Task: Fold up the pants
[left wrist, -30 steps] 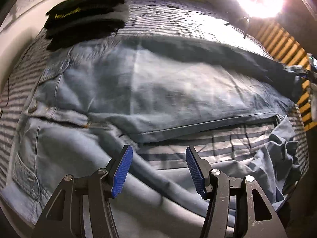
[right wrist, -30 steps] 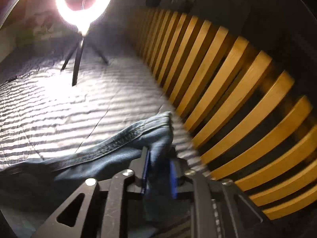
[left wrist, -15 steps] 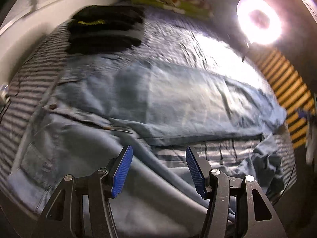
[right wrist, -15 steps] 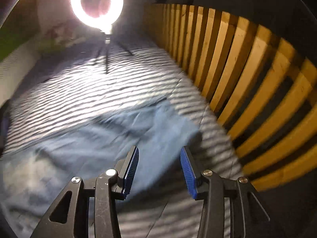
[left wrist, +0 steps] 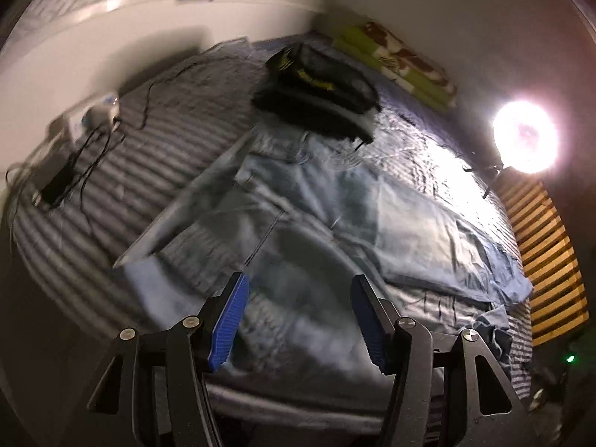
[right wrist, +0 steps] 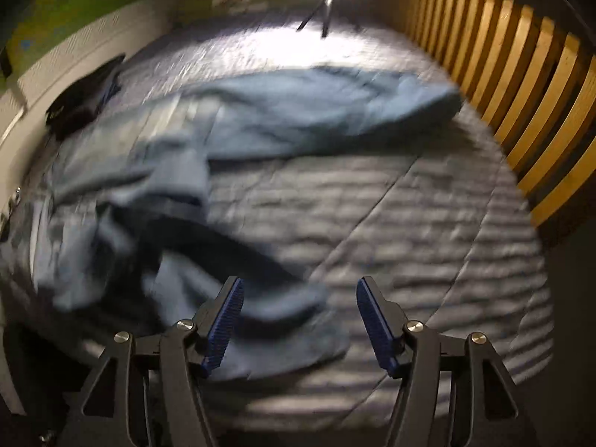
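Light blue jeans (left wrist: 372,219) lie spread on the striped bed cover (left wrist: 156,149). One leg stretches flat toward the slatted bed end, the other lies crumpled near the front edge. My left gripper (left wrist: 298,316) hovers open above the near part of the jeans, nothing between its blue pads. In the right wrist view the jeans (right wrist: 260,119) run across the bed, with the rumpled leg (right wrist: 156,231) at the left. My right gripper (right wrist: 298,316) is above that leg's end, its jaws opening, and the pads press on nothing.
A stack of dark folded clothes (left wrist: 316,85) sits beyond the waistband. A ring light (left wrist: 525,138) stands on the bed by the wooden slats (right wrist: 521,82). A charger and cables (left wrist: 85,130) lie at the left by the white wall. Green patterned bedding (left wrist: 402,63) lies at the far end.
My right gripper let go of the jeans leg end, opened wide and pulled back toward the near leg. My left gripper stayed open and drew back, so more of the bed shows.
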